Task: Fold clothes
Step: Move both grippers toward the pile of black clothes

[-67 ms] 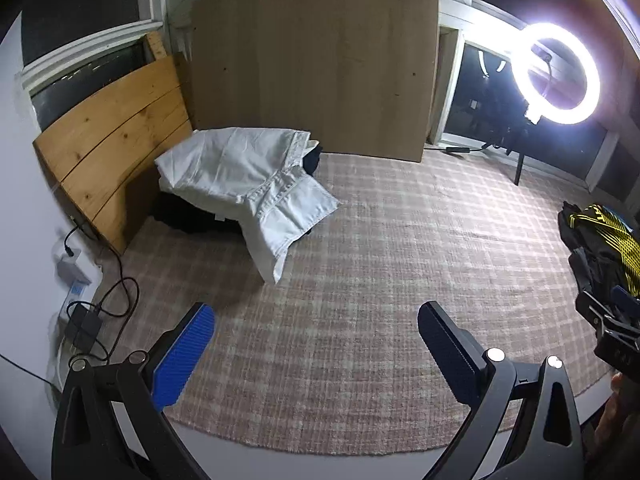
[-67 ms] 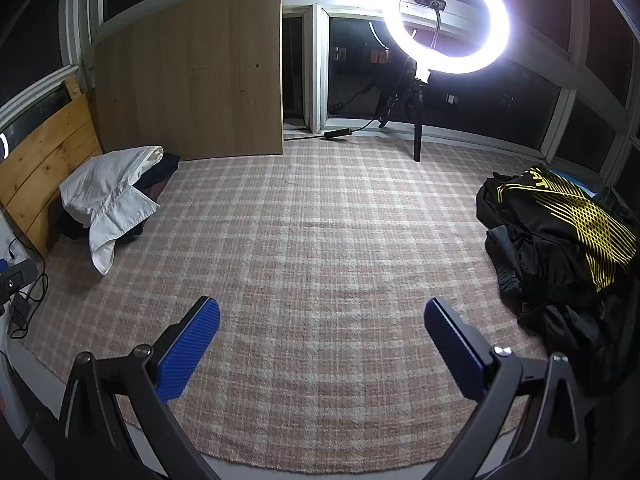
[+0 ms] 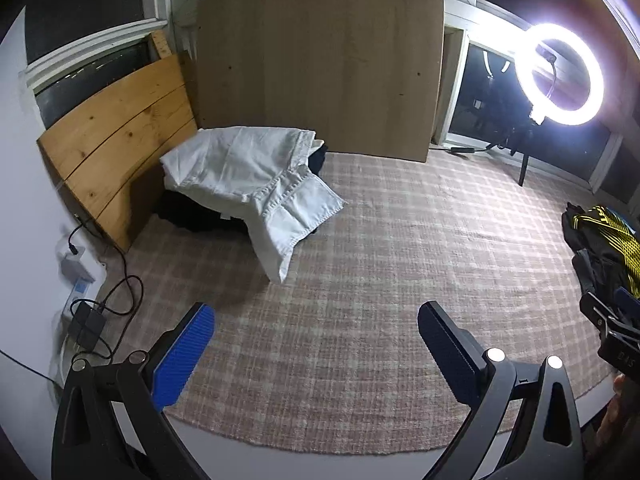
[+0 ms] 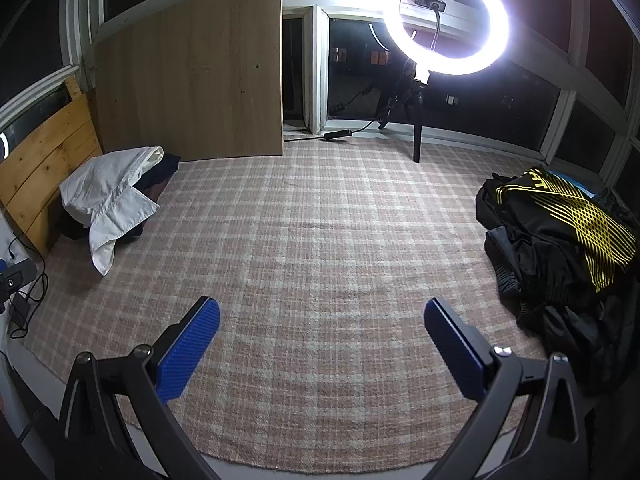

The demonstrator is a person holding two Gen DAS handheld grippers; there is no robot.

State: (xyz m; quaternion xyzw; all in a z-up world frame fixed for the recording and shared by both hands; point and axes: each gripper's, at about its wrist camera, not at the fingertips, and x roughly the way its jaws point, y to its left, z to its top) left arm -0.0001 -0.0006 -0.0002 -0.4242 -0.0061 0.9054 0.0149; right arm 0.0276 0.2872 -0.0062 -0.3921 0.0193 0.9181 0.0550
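Right wrist view: black pile sits to your right, nothing gripped

Right gripper (image 4: 322, 344) has jaws wide apart, empty, over bare rug (image 4: 320, 220). Black-and-yellow pile (image 4: 560, 236) lies just right of it, near, so that hand looks nearer for the pick. Left gripper (image 3: 316, 348) also spread and empty. White garment (image 3: 256, 176) is well ahead-left, draped over dark clothes by the boards (image 3: 116, 148), apparently already folded.
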